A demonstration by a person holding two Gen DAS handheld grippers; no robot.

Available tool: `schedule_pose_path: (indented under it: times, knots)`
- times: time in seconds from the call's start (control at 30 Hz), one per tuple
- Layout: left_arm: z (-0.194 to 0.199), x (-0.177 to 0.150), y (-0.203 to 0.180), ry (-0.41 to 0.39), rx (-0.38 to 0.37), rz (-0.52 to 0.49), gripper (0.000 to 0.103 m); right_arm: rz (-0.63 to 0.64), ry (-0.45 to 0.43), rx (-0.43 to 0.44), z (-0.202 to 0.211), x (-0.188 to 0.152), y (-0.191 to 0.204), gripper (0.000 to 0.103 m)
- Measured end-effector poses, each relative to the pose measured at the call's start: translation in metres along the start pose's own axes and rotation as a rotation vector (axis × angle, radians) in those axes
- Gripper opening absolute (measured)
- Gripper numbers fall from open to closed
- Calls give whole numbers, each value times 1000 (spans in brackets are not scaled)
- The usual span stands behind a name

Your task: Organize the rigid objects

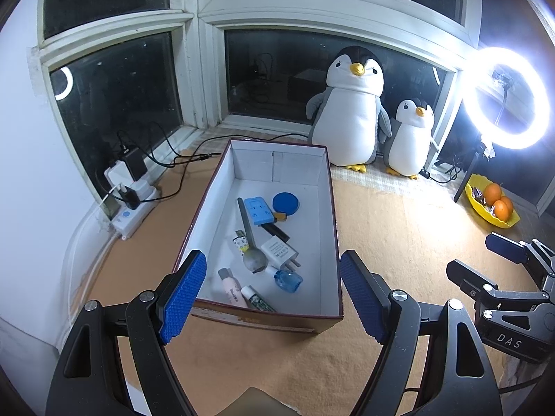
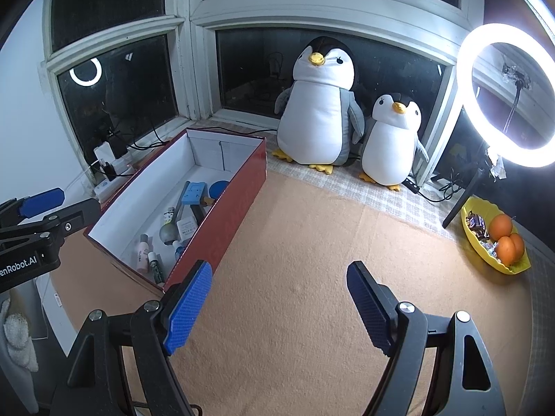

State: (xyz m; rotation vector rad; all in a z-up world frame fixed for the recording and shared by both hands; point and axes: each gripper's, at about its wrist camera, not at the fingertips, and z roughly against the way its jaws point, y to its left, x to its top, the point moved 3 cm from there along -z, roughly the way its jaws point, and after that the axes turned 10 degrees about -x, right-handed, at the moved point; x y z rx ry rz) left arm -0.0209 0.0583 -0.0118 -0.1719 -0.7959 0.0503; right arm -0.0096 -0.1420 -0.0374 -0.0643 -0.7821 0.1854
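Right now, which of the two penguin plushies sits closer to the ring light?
The smaller penguin plush. It stands between the bigger penguin plush and the ring light, and only its top reaches the bigger one's shoulder.

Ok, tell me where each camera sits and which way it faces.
Left wrist: sits on the left tongs, angled down at the open box of small items; its own open blue pads and the right tongs show.
Right wrist: sits on the right tongs, facing bare mat; left tongs show.
Shared: box, penguins, ring light.
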Motion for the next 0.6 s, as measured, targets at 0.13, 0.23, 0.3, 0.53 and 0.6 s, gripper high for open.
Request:
schedule_pose_path:
  times: [0.13,0.23,0.3,0.53,0.6]
  knots:
    - [0,0,0,1,-1,1,80,0,5,1,-1,-1,0,77]
    - [0,0,0,0,-1,-1,80,3,9,0,-2,-2,1,77]
    - [-1,0,0,1,-2,-3,80,3,12,0,-3,-2,1,77]
    - [-2,-1,-1,-5,4,-11,80,3,21,-2,-5,-3,-2,77]
    - [-2,-1,0,-1,4,-10,80,1,24,-2,-6,-4,-2,77]
